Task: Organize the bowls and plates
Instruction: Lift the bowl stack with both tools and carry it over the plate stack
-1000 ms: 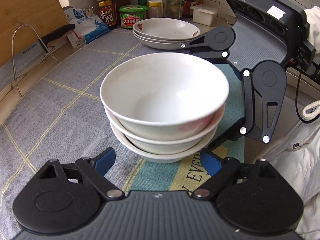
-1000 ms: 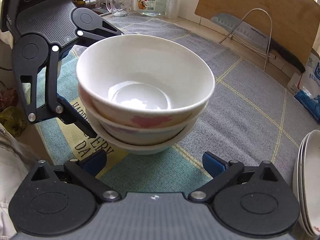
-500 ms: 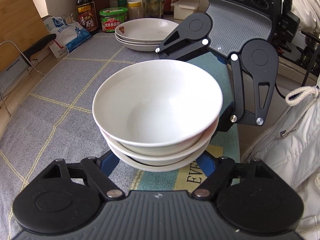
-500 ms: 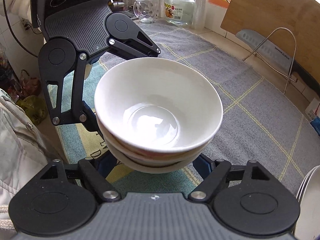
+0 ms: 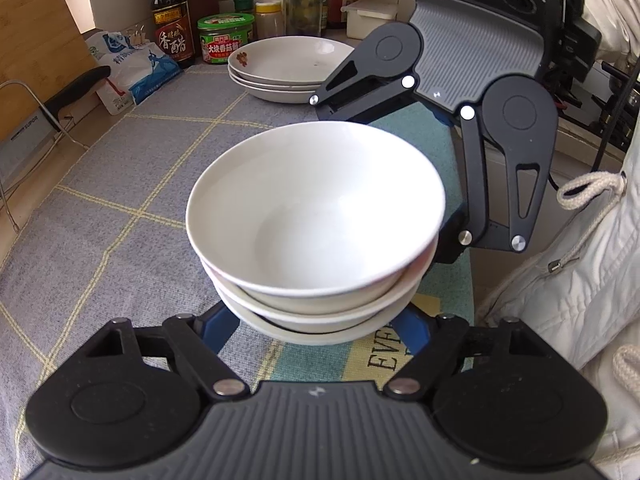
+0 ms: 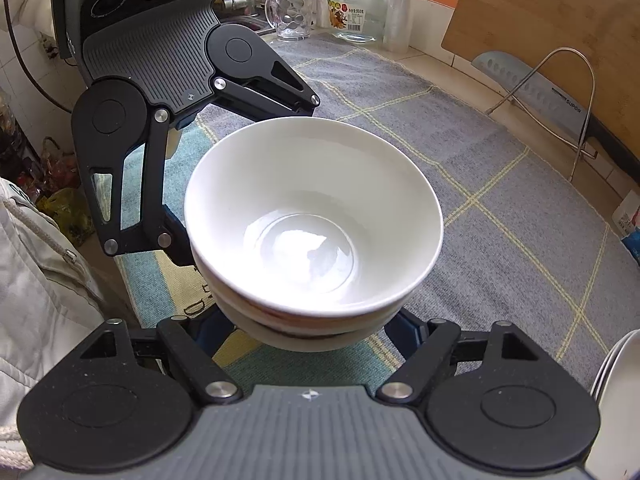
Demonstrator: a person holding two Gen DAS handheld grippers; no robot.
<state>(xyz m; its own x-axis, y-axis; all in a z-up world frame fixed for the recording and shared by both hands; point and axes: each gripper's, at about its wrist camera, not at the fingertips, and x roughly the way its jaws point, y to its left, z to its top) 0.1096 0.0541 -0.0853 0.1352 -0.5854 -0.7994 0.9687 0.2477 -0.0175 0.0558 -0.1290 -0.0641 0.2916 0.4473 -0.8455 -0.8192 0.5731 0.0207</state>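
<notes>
Stack of three nested white ceramic bowls (image 5: 316, 236), rims up, round so no long axis, sits on grey checked cloth mat (image 5: 120, 184) near the front counter edge, over a teal printed patch.

Key relation: stack lies straight ahead of both grippers, between each pair of blue-padded fingers, at the lowest bowl's level. Left gripper (image 5: 314, 330) comes at it from one side, right gripper (image 6: 310, 332) from the opposite side, facing each other across the stack; both about equally near.

Left fingers: blue pads (image 5: 218, 328) hug the bottom bowl's sides, look in contact, contact line hidden under rim. Judged gripping the stack. Right jaws closing, stack between them; pads (image 6: 408, 334) at the lower bowl's flanks, appear to press, not fully visible.

Both grippers pitched steeply down, bodies angled over the bowls. White jacket sleeve (image 5: 580, 280) of the person at the side.

Farther out: stack of shallow white plates with flower motif (image 5: 288, 68) well apart at mat's far end, by sauce bottles and jars. Wooden cutting board (image 6: 552, 40), cleaver in wire rack (image 6: 536, 92) along wall.

Judgement: two-handed lift of bowl stack about to start, likely toward plates.
</notes>
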